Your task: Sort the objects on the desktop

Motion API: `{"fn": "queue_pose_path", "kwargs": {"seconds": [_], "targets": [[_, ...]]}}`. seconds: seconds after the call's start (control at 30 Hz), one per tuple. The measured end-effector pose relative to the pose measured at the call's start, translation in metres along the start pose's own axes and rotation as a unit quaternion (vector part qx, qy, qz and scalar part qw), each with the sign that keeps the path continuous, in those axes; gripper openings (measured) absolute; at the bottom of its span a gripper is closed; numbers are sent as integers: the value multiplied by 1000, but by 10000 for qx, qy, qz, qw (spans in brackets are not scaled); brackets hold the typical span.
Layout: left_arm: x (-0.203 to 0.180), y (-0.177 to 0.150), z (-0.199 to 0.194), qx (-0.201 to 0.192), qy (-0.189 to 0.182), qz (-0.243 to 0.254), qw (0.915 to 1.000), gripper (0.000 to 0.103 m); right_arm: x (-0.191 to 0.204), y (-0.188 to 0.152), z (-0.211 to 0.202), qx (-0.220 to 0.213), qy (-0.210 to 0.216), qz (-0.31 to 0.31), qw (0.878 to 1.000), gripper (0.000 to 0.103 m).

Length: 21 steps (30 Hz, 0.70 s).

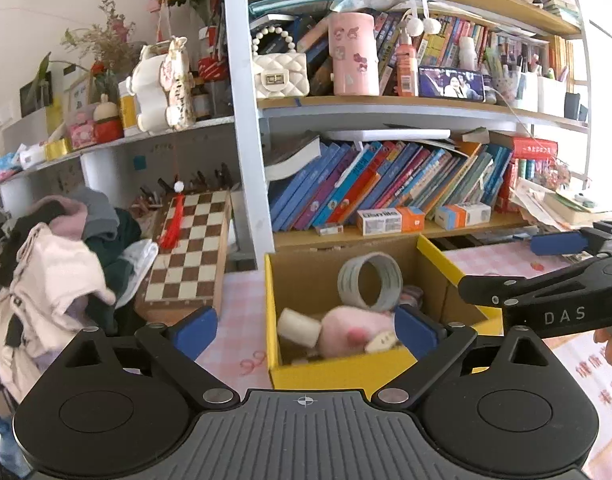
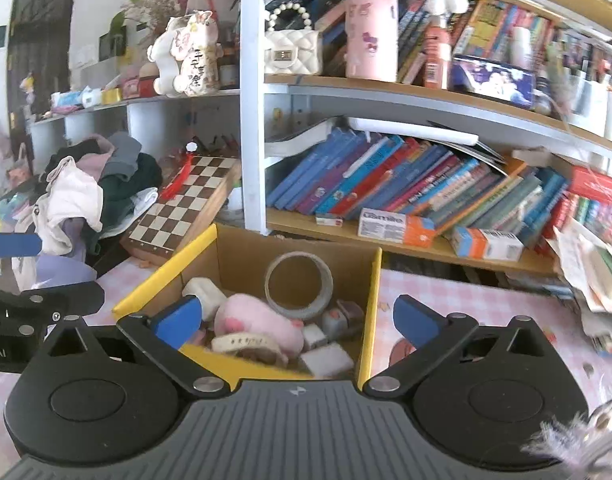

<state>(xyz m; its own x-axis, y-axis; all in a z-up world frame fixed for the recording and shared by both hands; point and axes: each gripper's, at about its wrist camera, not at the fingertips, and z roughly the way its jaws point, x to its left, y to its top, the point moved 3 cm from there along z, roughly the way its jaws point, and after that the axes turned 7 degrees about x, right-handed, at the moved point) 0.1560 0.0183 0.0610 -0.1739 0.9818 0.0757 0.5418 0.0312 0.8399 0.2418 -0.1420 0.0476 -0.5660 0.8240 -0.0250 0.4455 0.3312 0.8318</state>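
Here both grippers hover open-fingered over the yellow box.

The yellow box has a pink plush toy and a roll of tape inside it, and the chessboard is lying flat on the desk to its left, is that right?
Not quite. The yellow box does hold the pink plush toy and the roll of tape, but the chessboard isn't lying flat; it stands tilted, leaning back toward the shelving to the left of the box. The left wrist view shows this most clearly.

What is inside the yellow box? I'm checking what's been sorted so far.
The yellow box holds a tape roll, a pink plush, a white block and small eraser-like pieces. Whatever lies beneath the plush is hidden.
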Motion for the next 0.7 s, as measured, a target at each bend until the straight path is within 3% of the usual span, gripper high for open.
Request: {"fn": "queue_pose_path", "kwargs": {"seconds": [0.33,0.7], "targets": [[-4,-42,-42,118,-69,-23,9999,101,22,-51,-51,38,-439,279,9986,103],[-11,-91,-70,465,151,14,9988,101,45,-109,-84,347,-675,298,9967,103]]}}
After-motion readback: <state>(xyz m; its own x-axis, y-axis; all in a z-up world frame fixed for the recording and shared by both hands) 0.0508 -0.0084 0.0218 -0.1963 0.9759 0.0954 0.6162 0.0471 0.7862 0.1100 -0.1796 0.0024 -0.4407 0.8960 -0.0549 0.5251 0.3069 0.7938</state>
